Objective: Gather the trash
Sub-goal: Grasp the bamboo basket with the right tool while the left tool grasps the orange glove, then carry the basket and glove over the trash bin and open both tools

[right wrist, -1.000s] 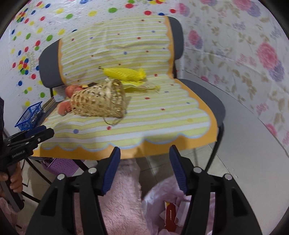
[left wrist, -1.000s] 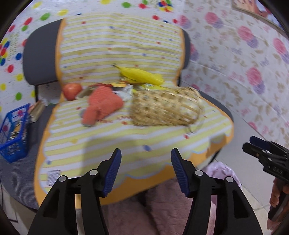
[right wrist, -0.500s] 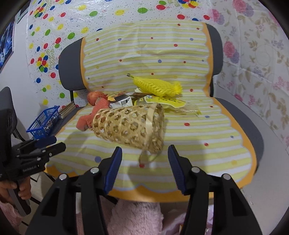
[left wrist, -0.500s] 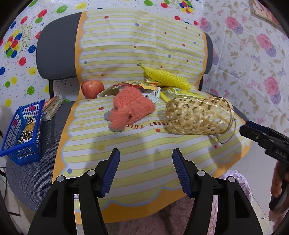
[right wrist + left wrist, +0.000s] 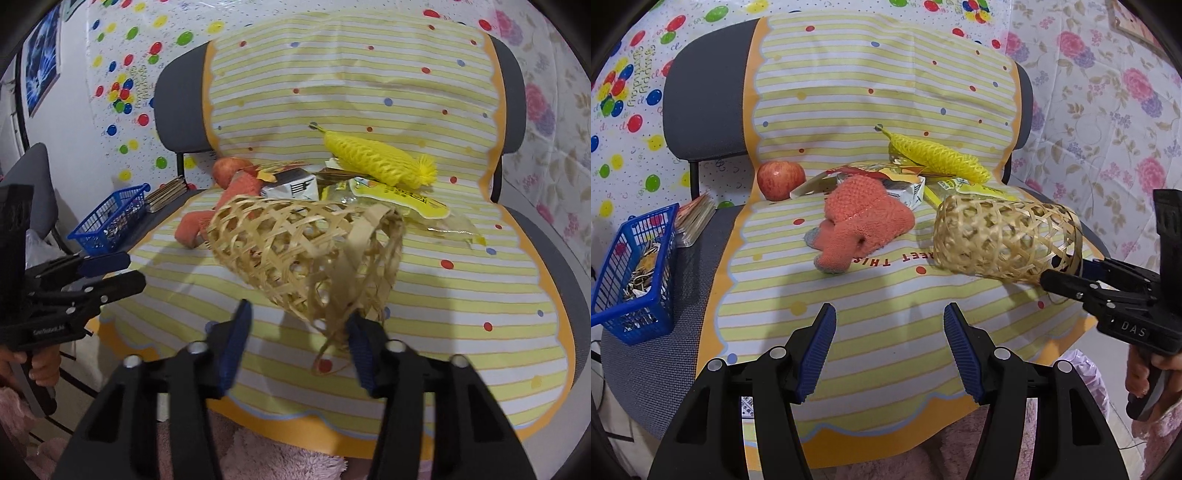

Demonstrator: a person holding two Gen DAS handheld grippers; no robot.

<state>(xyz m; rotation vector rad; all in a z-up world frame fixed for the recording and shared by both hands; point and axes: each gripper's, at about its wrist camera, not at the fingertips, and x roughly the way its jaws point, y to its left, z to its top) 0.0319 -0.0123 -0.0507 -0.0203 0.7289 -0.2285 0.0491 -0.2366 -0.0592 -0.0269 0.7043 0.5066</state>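
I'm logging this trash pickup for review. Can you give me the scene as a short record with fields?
surface: chair under a striped cover
basket: on its side, mouth toward right gripper
right gripper: jaws just been closing at the basket's rim; grip unclear
left gripper: open, empty
behind basket: wrappers, apple, orange glove

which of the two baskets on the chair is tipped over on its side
The woven bamboo basket, lying on the striped cover with its open mouth facing sideways. The blue plastic basket sits upright at the seat's edge.
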